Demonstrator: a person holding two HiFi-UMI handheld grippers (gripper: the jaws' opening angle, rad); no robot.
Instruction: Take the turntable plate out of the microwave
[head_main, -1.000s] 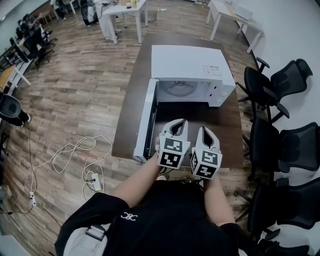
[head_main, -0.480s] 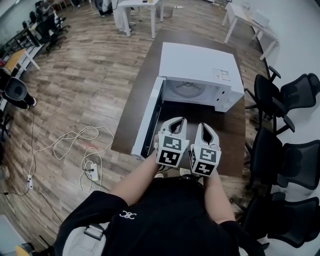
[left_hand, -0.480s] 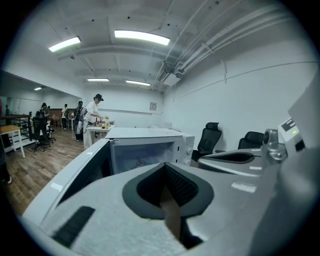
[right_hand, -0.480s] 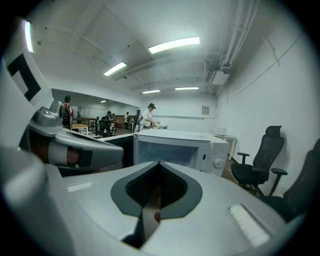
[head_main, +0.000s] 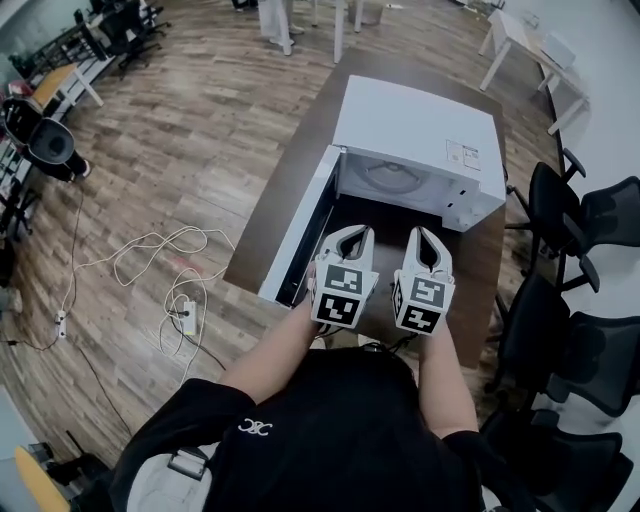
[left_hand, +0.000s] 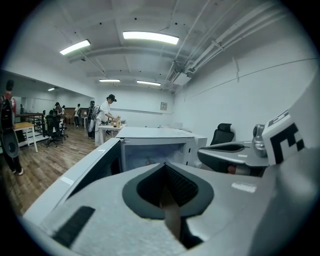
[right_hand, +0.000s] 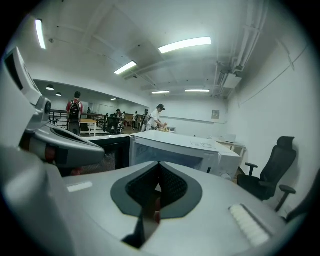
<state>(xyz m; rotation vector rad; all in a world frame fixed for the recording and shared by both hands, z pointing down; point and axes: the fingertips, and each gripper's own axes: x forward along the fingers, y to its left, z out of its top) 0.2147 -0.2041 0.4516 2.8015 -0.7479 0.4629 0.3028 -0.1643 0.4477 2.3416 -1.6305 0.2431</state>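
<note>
Two claws pinched shut and empty, left gripper (head_main: 348, 232) beside right gripper (head_main: 425, 232), before open microwave (head_main: 415, 125), turntable plate (head_main: 392, 176) inside.

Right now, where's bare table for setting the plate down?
Bare: table strip before the microwave, between open door and right edge, under left tool and right tool. Also left of microwave. Crowded: right side, chairs close.

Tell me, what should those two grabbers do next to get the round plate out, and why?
Probably move the left gripper and right gripper forward toward the microwave. Its door is swung wide, the turntable plate lies inside, and both grippers hang short of the opening, shut and empty.
</note>
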